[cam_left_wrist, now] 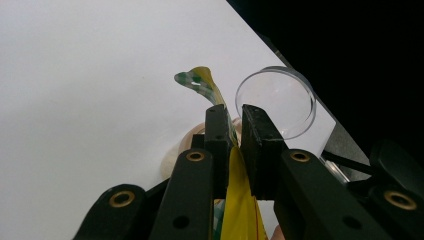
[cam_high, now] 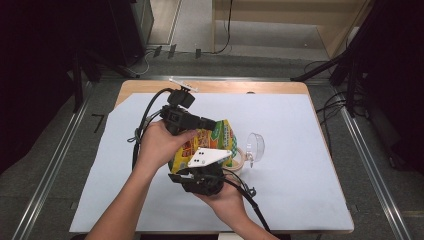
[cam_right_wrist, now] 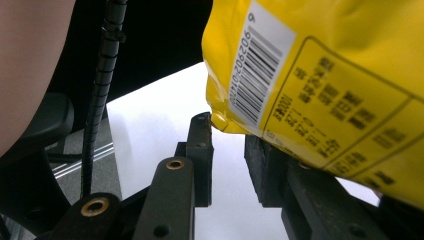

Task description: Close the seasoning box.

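Nearest the person, the right gripper point(cam_high: 202, 184) sits low at the near edge of the yellow snack bag point(cam_high: 207, 145), held up off the worktop point(cam_high: 300, 165) between the two hands. In the right gripper view its fingers point(cam_right_wrist: 200, 150) stand apart with bare white worktop showing through the gap; the bag's barcoded corner point(cam_right_wrist: 260, 75) hangs above and to the right, resting against the right-hand finger rather than lying between the two. So this gripper holds nothing, and the bag lies up and to the side of its gap.

Farther out, the left gripper point(cam_left_wrist: 235, 125) pinches the bag's top seam, its fingers point(cam_left_wrist: 217, 145) pressed on the thin yellow film that runs upright between them, the checked corner point(cam_left_wrist: 197, 80) sticking out past the tips. The bag's long axis runs from that pinch down toward the right gripper.

Beyond the bag, a clear plastic cup point(cam_high: 255, 146) lies on the worktop, just beside it.

The coming move likely turns on bringing the right fingers round the lower corner, which calls for a shift toward the bag's edge.
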Tool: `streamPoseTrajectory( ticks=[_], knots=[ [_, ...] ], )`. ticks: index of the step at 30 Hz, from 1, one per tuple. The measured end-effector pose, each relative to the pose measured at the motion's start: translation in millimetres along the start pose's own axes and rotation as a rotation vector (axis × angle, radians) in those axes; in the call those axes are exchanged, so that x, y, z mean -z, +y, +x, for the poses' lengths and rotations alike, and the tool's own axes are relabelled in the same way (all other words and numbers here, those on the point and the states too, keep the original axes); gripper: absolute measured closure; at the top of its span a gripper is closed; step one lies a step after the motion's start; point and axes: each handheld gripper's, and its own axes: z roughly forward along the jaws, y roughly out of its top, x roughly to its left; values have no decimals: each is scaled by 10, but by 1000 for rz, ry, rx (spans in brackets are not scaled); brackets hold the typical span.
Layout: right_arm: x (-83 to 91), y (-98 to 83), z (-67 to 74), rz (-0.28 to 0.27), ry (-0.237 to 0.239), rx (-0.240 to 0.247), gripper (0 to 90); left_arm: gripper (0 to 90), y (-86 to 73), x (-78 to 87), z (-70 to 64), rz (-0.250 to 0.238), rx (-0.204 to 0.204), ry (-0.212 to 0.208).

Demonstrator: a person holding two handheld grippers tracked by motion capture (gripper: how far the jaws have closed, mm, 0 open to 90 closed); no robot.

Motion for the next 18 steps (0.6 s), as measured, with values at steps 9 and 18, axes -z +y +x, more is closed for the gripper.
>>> streamPoseTrajectory(
  ticks=[9,18],
  knots=[
    [-13,48,-28,12,8,-13,739,821,43,-7,44,16,22,-2],
    [-42,74,-60,12,8,-21,728,820,82,-19,95,26,37,-15]
  ],
)
